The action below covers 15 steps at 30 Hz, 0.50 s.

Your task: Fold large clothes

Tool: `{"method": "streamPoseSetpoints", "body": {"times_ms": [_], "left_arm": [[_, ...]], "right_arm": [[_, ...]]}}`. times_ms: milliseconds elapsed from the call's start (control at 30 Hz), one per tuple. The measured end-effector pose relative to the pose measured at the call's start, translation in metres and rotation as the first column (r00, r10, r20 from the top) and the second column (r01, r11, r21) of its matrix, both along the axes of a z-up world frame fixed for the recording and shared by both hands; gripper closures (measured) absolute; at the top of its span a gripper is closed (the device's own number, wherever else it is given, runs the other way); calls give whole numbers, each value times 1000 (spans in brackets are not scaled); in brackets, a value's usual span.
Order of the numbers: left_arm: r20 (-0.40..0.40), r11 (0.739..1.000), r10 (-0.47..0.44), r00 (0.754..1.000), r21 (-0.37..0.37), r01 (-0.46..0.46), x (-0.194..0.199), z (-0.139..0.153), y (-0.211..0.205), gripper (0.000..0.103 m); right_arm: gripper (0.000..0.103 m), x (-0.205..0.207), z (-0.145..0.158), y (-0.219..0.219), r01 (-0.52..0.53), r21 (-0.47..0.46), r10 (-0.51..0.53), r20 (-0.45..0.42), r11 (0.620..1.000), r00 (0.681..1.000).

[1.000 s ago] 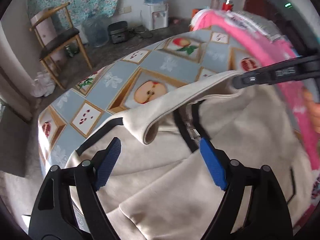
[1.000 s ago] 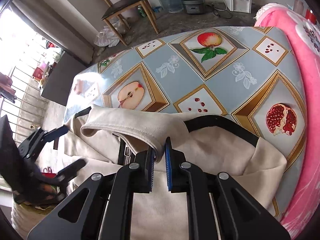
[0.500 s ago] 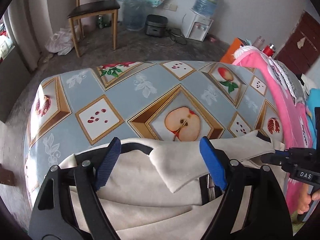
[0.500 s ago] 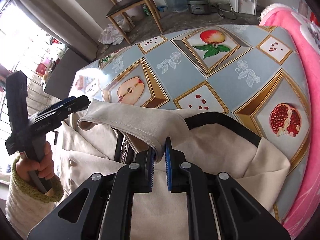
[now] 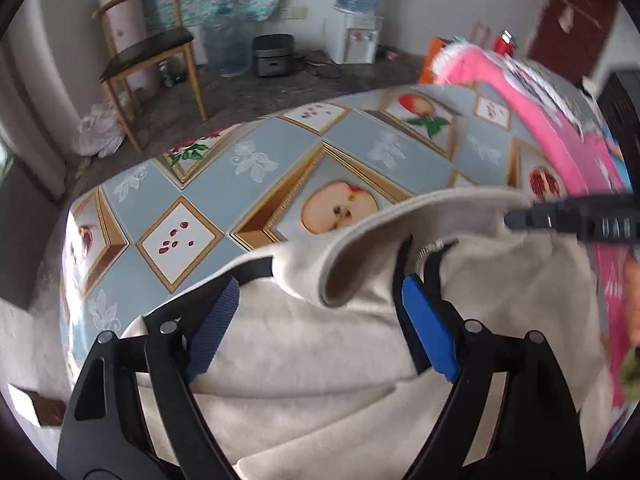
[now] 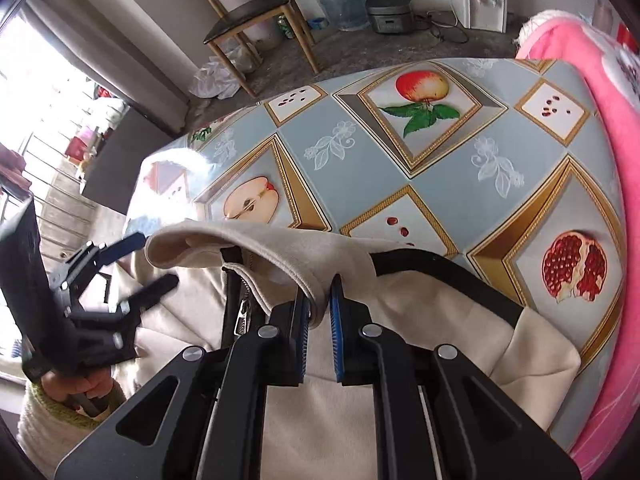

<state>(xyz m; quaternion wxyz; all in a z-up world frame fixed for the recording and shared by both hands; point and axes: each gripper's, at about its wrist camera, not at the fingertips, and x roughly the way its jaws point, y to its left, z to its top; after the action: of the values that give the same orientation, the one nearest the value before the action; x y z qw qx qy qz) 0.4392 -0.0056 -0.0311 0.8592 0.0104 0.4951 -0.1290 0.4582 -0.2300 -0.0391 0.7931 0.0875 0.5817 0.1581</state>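
The cream jacket (image 6: 360, 420) lies on the table (image 6: 380, 168); its collar (image 5: 380, 232) runs across, directly ahead of the left gripper (image 5: 320, 320), whose empty jaws are opening. The right gripper (image 6: 318, 312) pinches the collar's other end.

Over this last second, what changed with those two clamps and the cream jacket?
The left gripper, jaws opening and holding nothing, swung about over the cream jacket beside its collar. The right gripper stayed shut on that collar, and the jacket stayed on the fruit-print tablecloth.
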Motion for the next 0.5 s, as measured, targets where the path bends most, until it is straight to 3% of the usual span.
{"method": "streamPoseSetpoints", "body": {"times_ms": [200,367,500], "left_arm": [[-51,992,119,992,-23,-120,25,-9,12,23],[-118,972,220,968,-52,-228,45,-19,22,23],[-141,970,241,960,6,-242,54,-29,13,23]], "right_arm": [[93,-2,-2,7,-21,-28,21,13,999,1000],[93,-6,-5,11,-47,-47,48,20,998,999],[93,-6,-5,12,-53,-41,54,26,998,998]]}}
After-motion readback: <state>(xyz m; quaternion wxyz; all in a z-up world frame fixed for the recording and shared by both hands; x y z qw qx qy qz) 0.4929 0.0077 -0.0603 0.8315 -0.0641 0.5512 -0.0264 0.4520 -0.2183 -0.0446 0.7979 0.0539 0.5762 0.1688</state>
